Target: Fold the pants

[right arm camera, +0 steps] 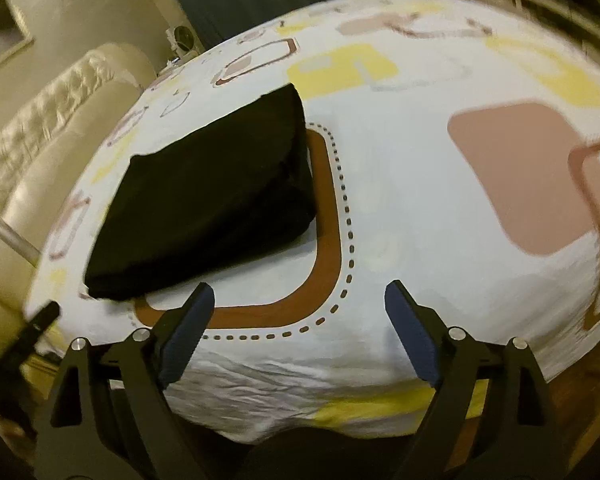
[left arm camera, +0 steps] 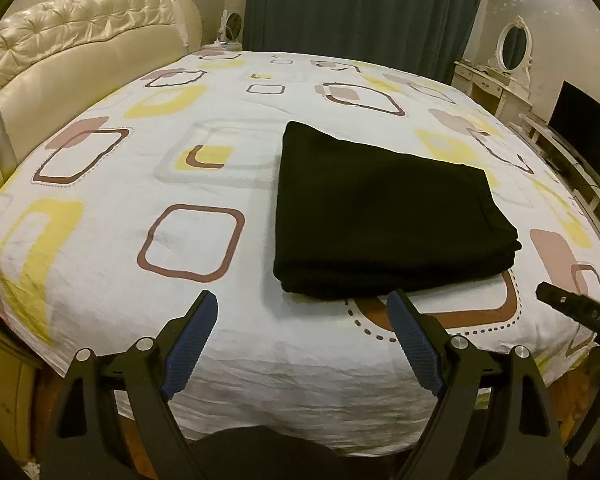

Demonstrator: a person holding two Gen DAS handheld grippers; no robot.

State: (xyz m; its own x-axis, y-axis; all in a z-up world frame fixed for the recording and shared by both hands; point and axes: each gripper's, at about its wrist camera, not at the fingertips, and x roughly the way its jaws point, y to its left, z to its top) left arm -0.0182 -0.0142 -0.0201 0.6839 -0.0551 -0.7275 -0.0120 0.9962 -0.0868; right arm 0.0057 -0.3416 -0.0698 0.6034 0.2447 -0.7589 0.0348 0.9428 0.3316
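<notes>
The black pants (left arm camera: 384, 212) lie folded into a flat rectangular stack on the patterned bed sheet (left arm camera: 204, 168). They also show in the right wrist view (right arm camera: 212, 200), left of centre. My left gripper (left arm camera: 302, 312) is open and empty, held above the near edge of the bed, just short of the stack. My right gripper (right arm camera: 300, 302) is open and empty, to the right of the stack's near corner. A tip of the right gripper shows at the right edge of the left wrist view (left arm camera: 572, 306).
A cream tufted headboard (left arm camera: 72, 48) runs along the left of the bed. A dark curtain (left arm camera: 360, 8) hangs behind it. A white dressing table with an oval mirror (left arm camera: 512, 48) and a dark screen (left arm camera: 580, 132) stand at the right.
</notes>
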